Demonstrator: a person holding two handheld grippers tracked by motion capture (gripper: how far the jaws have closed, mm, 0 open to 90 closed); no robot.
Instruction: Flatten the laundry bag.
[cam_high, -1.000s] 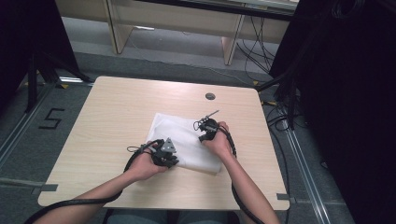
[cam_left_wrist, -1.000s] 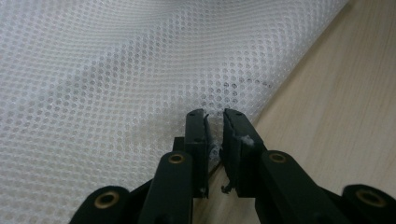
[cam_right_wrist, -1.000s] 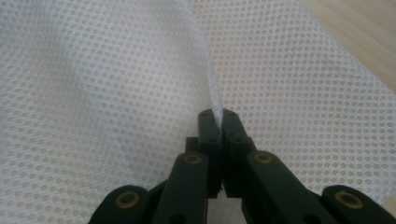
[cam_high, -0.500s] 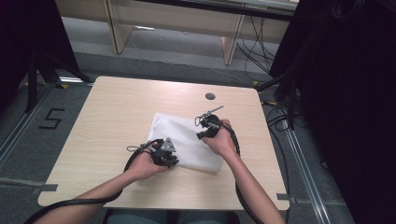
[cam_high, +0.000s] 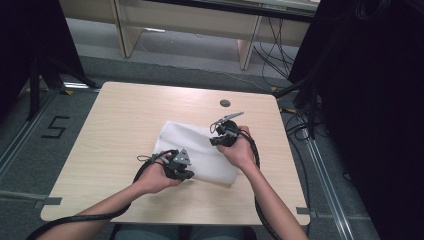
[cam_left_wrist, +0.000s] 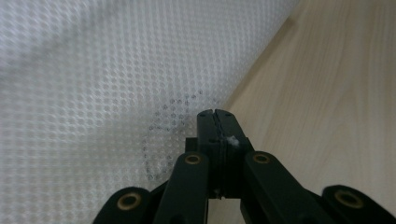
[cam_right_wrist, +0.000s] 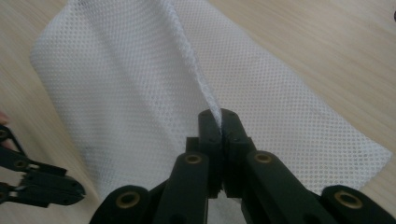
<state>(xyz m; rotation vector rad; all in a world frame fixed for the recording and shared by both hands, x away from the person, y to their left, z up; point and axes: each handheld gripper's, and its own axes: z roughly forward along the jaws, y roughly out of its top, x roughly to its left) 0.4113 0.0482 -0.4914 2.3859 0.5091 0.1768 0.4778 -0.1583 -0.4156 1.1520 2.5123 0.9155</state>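
Both hand-held grippers (cam_high: 212, 140) pinch mesh cloth (cam_high: 200, 150) edges.

Your left gripper (cam_high: 185, 172) sits low at near left, jaws just closed tight together. Your right gripper (cam_high: 218, 141) is raised, farther and to the right, jaws clamped. Both forearms enter from the near edge.

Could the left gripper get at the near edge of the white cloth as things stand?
Probably yes. The left gripper sits right at the near edge of the white cloth, jaws shut against it, with only bare table around and the right gripper off at the far side.
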